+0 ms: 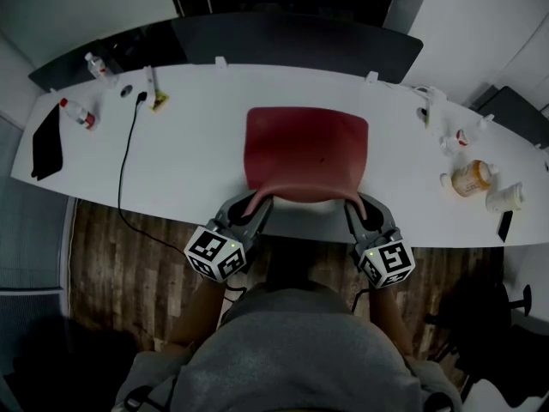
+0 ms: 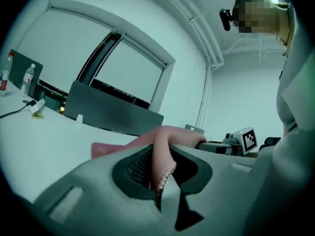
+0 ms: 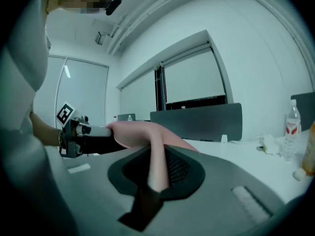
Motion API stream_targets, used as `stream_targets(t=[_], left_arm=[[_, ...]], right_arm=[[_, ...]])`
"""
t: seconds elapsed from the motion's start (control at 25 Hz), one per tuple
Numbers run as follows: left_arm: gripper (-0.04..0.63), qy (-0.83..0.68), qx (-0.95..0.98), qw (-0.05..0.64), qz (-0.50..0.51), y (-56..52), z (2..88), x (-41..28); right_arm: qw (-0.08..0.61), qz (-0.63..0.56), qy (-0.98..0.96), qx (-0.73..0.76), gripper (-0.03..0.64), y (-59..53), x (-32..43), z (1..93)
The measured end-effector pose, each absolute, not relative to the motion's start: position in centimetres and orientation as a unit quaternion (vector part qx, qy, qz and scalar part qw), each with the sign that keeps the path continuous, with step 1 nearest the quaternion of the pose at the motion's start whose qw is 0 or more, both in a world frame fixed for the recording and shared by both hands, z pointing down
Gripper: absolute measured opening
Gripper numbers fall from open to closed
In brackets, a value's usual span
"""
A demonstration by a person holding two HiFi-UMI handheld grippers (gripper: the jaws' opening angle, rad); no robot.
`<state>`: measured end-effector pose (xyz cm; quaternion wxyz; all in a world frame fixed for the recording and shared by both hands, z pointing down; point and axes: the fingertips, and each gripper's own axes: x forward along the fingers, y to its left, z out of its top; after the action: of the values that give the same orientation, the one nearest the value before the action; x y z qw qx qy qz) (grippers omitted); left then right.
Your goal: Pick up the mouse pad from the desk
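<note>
The red mouse pad (image 1: 306, 154) hangs above the white desk (image 1: 180, 161), its near edge curled up. My left gripper (image 1: 259, 204) is shut on the pad's near left corner, and the pink edge (image 2: 161, 156) sits pinched between its dark pads. At the near right corner my right gripper (image 1: 353, 204) is shut on the pad, whose edge (image 3: 155, 154) runs between its pads. From the left gripper view the right gripper (image 2: 231, 144) shows across the pad; the left gripper (image 3: 78, 132) shows likewise in the right gripper view.
A black cable (image 1: 127, 157) crosses the desk's left part, beside a black phone-like slab (image 1: 46, 140) and small bottles (image 1: 79, 114). Pill bottles (image 1: 472, 178) and small items lie at the right end. A dark partition (image 1: 292, 45) stands behind the desk.
</note>
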<state>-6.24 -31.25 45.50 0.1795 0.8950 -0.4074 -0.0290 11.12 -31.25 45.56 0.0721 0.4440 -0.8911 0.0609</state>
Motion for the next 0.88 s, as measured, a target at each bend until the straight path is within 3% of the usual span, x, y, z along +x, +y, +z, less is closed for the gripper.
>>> stream_targets(t=[0.88], left_arm=[[0.061, -0.288, 0.939, 0.034, -0.183, -22.0, 22.4, -6.6]], right_arm=[[-0.083, -0.149, -0.932, 0.32, 0.043, -20.9, 8.9, 23.1]])
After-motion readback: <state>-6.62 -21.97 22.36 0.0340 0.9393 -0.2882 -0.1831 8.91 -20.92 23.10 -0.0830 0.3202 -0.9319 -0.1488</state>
